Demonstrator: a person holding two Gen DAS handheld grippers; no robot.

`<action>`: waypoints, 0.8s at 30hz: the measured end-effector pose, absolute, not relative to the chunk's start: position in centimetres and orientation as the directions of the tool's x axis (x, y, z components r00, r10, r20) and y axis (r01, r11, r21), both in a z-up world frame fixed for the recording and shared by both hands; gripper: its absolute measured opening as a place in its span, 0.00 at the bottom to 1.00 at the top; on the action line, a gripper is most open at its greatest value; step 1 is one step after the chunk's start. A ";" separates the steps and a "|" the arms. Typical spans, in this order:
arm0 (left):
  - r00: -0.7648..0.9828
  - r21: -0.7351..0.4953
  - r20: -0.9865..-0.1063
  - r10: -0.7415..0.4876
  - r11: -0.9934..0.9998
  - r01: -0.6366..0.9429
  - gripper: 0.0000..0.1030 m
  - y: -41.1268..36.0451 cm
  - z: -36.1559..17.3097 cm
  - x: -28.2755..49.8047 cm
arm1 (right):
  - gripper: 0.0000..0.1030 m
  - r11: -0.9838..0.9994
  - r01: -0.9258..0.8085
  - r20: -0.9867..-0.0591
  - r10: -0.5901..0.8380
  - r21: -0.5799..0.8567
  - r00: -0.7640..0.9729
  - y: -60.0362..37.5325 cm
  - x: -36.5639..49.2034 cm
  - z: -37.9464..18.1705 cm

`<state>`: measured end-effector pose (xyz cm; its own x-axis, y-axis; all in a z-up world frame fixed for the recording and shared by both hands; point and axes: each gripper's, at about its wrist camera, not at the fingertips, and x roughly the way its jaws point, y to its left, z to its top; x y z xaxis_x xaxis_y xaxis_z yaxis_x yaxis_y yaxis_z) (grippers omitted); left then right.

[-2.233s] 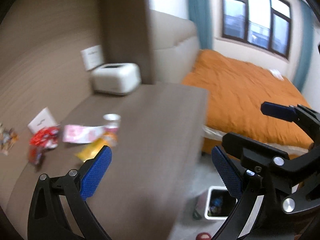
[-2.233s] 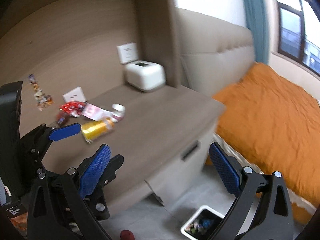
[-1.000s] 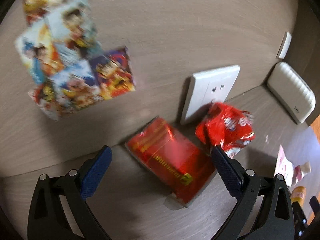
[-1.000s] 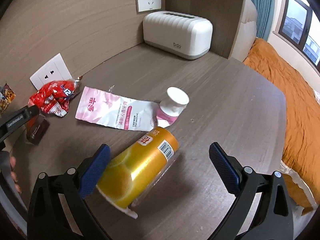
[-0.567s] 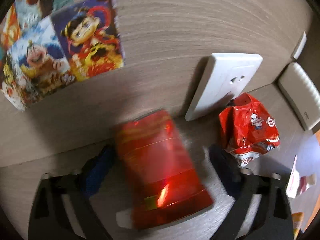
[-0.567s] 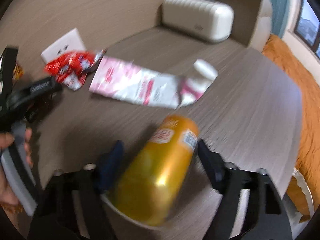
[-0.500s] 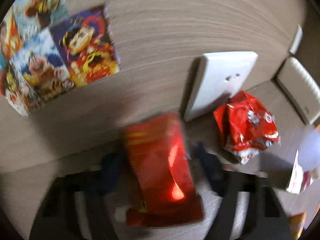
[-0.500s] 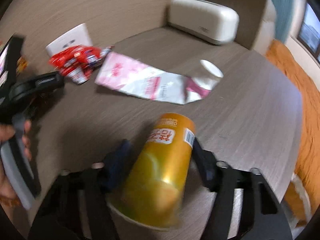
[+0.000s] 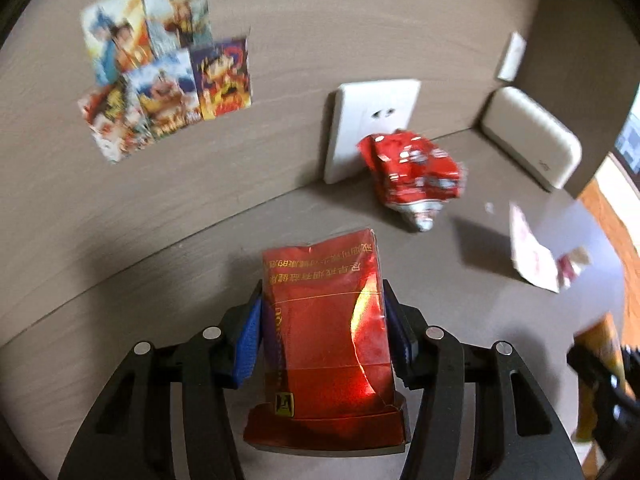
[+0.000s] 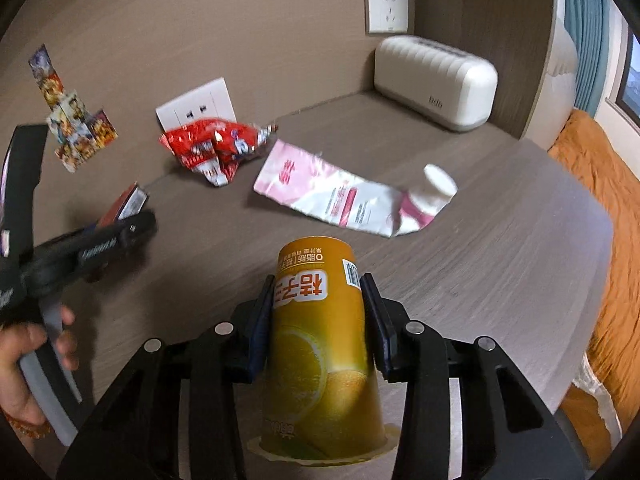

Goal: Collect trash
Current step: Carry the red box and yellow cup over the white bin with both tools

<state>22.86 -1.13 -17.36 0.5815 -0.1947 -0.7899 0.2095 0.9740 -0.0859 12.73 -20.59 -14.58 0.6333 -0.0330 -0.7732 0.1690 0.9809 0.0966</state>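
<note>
Red foil-wrapped carton pack (image 9: 326, 332), clamped mid-body betw. left gripper (image 9: 325, 334) pads: likely light, slick, crushable; right gripper (image 10: 318, 320), jaws closing on yellow paper cup (image 10: 320, 344) betw. them, likely thin-walled, grip mid-wall.

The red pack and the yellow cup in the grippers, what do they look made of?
Red pack: likely cardboard in glossy film; sharp glare, loose clear edge on top. Yellow cup: probably printed paper or thin plastic, satin sheen, flared rim.
</note>
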 end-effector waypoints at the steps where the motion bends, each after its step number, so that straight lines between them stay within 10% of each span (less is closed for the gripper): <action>1: 0.585 -0.084 -0.786 -0.198 0.973 0.216 0.51 -1.2 -16.7 22.7 | 0.42 0.981 0.170 -0.765 -0.037 0.096 0.643 -20.8 12.5 -14.1; 24: 0.514 -0.058 -0.757 -0.403 0.826 0.561 0.51 -15.1 -13.0 9.4 | 0.42 0.938 0.317 -0.669 -0.147 0.139 0.728 -29.2 -1.2 -9.6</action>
